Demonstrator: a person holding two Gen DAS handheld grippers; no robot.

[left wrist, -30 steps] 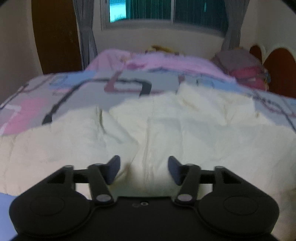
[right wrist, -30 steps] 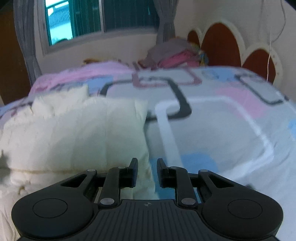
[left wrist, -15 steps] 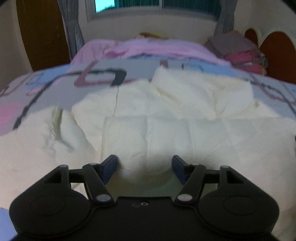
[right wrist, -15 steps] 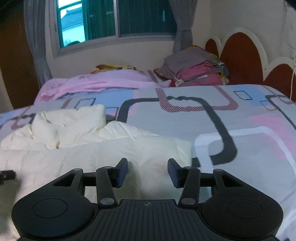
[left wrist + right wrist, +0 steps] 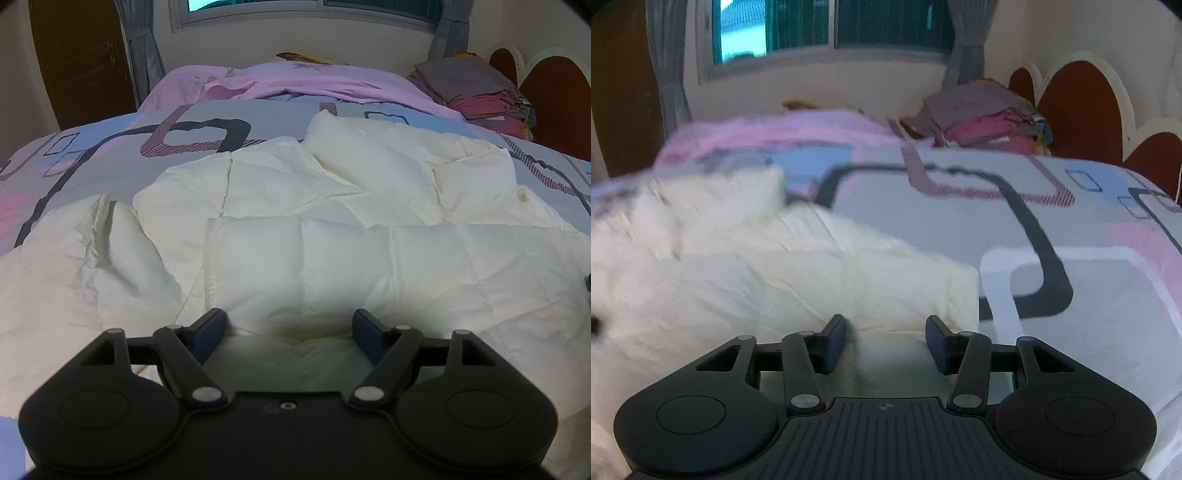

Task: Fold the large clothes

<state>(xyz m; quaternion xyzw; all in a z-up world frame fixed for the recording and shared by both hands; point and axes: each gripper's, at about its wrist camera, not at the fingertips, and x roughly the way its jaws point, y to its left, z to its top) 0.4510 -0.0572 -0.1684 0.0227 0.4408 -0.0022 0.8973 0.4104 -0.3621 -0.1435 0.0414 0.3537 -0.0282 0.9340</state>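
Left wrist view: I see the cream quilted jacket (image 5: 332,236) spread, rumpled, across the bed's patterned cover (image 5: 122,147).
Left gripper (image 5: 290,325): my jaws are opening, wide apart; padded fabric bulges between them, pads not pressing it.
Right gripper (image 5: 886,336): jaws parted partway over the jacket's near corner, gripping nothing I can make out.
Surface: grey, blue and pink cover with dark looping lines; a pink blanket (image 5: 295,81) lies at the far side.
Stack: folded clothes (image 5: 982,118) beside the scalloped brown headboard (image 5: 1082,107).
Room: window (image 5: 831,26) with grey curtains; a dark wooden door (image 5: 81,59) at left.
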